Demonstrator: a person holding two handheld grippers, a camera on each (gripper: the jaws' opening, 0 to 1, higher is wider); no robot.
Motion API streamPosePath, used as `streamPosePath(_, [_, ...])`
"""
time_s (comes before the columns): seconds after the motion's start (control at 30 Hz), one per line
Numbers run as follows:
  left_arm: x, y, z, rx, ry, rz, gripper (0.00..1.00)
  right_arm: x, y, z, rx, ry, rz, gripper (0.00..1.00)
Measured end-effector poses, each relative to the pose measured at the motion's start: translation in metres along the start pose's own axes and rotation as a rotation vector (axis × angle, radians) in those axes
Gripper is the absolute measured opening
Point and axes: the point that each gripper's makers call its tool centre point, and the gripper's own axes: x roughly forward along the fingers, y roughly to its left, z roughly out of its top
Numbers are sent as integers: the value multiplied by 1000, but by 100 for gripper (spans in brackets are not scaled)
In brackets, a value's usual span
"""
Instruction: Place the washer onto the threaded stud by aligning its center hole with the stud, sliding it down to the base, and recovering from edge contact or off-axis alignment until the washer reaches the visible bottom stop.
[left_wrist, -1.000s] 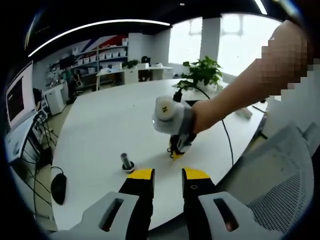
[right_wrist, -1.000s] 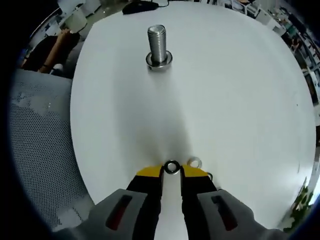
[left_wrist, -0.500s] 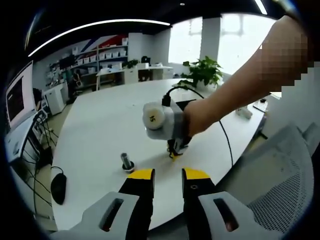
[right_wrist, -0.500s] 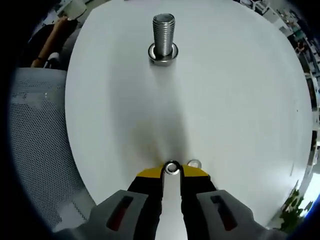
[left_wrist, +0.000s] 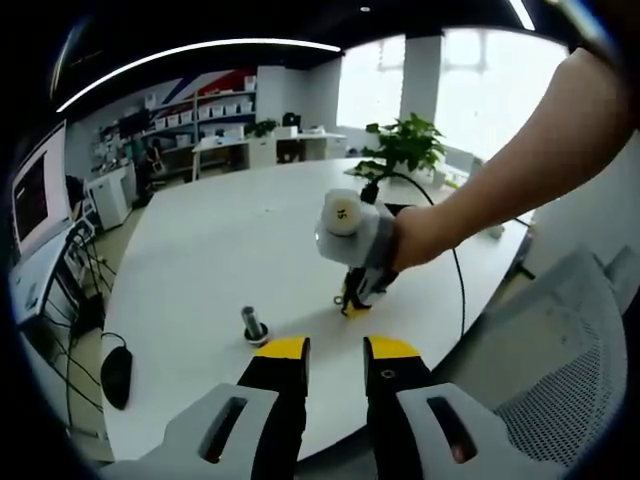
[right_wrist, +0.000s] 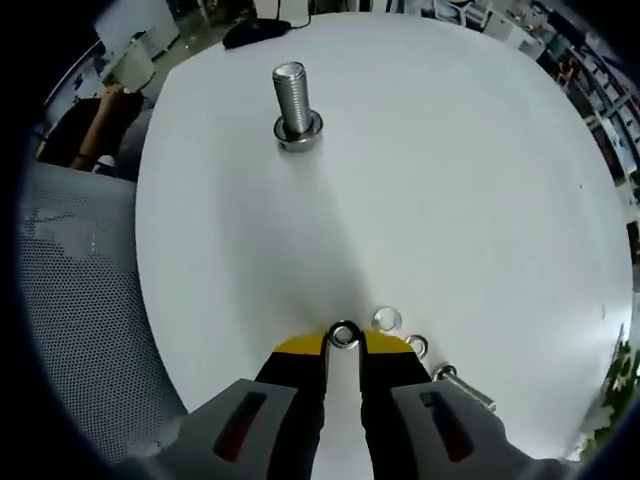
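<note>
The threaded stud (right_wrist: 291, 92) stands upright on its round base (right_wrist: 299, 131) at the far side of the white table (right_wrist: 450, 180). My right gripper (right_wrist: 344, 340) is shut on a small steel washer (right_wrist: 344, 334), held at the yellow tips well short of the stud and just above the tabletop. In the left gripper view the stud (left_wrist: 253, 325) is small, left of centre, and the right gripper (left_wrist: 355, 303) points down at the table to its right, held by a person's hand. My left gripper (left_wrist: 337, 350) is open with nothing between its jaws, near the table edge.
Two loose washers (right_wrist: 386, 319) (right_wrist: 416, 346) and a bolt (right_wrist: 465, 388) lie on the table just right of my right jaws. A grey mesh chair (right_wrist: 75, 290) stands at the table's left edge. A black mouse (left_wrist: 117, 375), a cable (left_wrist: 455, 270) and a plant (left_wrist: 405, 145) are in the left gripper view.
The right gripper has drawn back and risen with the washer still in it; the stud looks farther off, and another washer and a bolt have come into view. The left gripper has stayed still.
</note>
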Motion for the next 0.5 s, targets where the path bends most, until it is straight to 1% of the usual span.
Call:
streamPosePath(0.1, [1, 0, 0, 1, 1, -1, 19, -1, -1, -3, 23, 1, 4, 13])
streamPosePath(0.13, [1, 0, 0, 1, 3, -2, 19, -2, 0, -5, 76, -7, 15, 13])
streamPosePath(0.2, [0, -1, 0, 1, 2, -2, 19, -6, -3, -5, 130, -44, 13, 13])
streamPosePath(0.37, [1, -1, 0, 2, 4, -3, 19, -14, -8, -17, 131, -39, 9, 13])
streamPosePath(0.5, [1, -1, 0, 2, 5, -1, 19, -23, -16, -26, 173, -52, 2, 13])
